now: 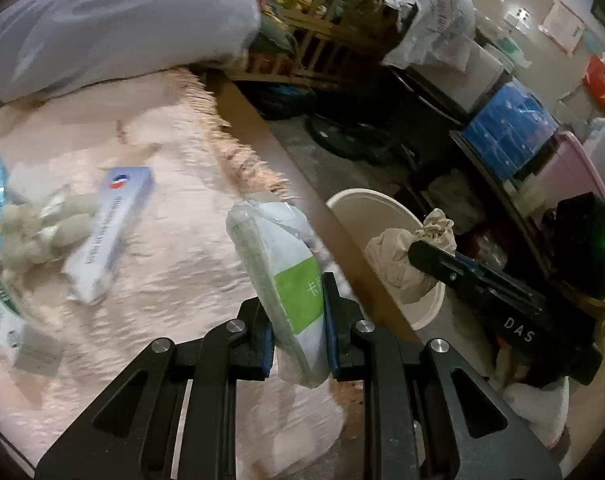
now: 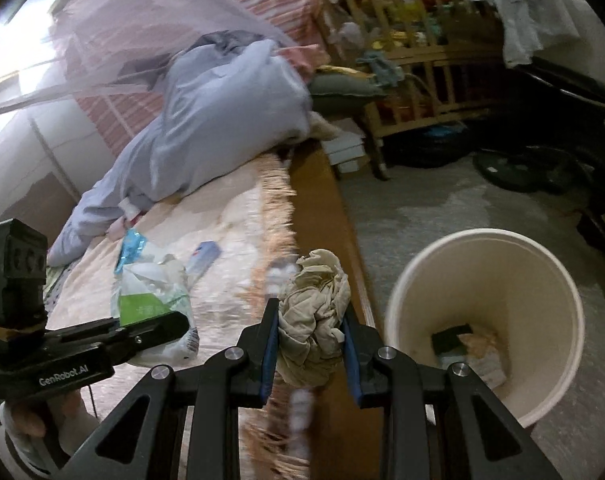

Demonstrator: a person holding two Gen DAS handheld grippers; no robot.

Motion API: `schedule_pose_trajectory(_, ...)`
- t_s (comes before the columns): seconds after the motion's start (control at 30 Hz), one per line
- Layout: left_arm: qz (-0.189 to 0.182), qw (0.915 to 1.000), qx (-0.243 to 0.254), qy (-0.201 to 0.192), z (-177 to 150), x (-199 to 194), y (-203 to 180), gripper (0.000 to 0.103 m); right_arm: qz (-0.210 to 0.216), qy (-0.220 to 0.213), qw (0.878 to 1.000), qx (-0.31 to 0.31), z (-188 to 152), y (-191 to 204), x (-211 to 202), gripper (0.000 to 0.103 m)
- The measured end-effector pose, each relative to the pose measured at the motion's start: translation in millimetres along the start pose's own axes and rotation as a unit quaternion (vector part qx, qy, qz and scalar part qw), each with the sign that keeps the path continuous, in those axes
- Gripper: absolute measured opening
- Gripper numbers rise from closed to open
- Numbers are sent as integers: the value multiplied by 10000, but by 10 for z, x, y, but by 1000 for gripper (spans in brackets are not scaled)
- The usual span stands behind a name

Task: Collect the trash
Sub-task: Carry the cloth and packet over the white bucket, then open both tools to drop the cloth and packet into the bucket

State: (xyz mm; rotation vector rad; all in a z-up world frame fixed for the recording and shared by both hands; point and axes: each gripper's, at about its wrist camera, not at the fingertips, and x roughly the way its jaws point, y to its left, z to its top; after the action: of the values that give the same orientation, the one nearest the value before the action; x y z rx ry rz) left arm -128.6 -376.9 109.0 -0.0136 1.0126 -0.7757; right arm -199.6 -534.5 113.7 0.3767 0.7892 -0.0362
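Note:
My left gripper (image 1: 298, 336) is shut on a white and green plastic packet (image 1: 286, 276), held above the bed near its edge. The packet also shows in the right wrist view (image 2: 150, 300), with the left gripper (image 2: 158, 332) on it. My right gripper (image 2: 310, 352) is shut on a crumpled beige tissue wad (image 2: 314, 320), above the bed's wooden side rail, left of the cream trash bucket (image 2: 542, 280). In the left wrist view the wad (image 1: 402, 256) hangs over the bucket (image 1: 366, 200). The bucket holds some trash at its bottom.
On the pink bedspread (image 1: 162, 300) lie a white and blue carton (image 1: 110, 232), crumpled tissues (image 1: 42, 232) and a blue wrapper (image 2: 132, 248). A grey-blue duvet (image 2: 206, 128) is piled at the bed's head. A wooden crib (image 2: 414, 64) and stacked boxes (image 1: 506, 128) crowd the floor.

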Motion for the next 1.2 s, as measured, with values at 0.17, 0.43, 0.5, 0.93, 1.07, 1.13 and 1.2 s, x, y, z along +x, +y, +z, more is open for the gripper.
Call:
schedule_pose_trajectory(0.17, -184, 9997, 136, 128, 47, 208, -197, 17, -257, -35, 9995, 162, -30, -274, -90, 27)
schedule_pose_trajectory(0.43, -416, 9981, 356, 294, 130, 512, -529, 17, -647, -92, 9963, 559, -69, -748, -200, 27)
schedule_pose_trajectory(0.5, -449, 9975, 438, 333, 145, 587, -621, 17, -753, -104, 9950, 653, -88, -863, -221, 27)
schedule_pose_trajectory(0.93, -667, 9943, 626, 549, 207, 988, -951, 17, -1225, -41, 9867, 1069, -217, -1323, -217, 27)
schedule_pose_trajectory(1.07, -722, 9933, 672, 605, 195, 1061, -988, 17, -1241, -51, 9859, 1118, -224, -1371, -203, 27)
schedule_pose_trajectory(1.13, -727, 9931, 685, 616, 190, 1094, -1001, 17, -1281, -47, 9853, 1128, -213, -1378, -184, 27)
schedule_pose_trajectory(1.2, -765, 9929, 656, 640, 200, 1129, -997, 17, -1289, -36, 9848, 1166, -209, -1399, -168, 27)
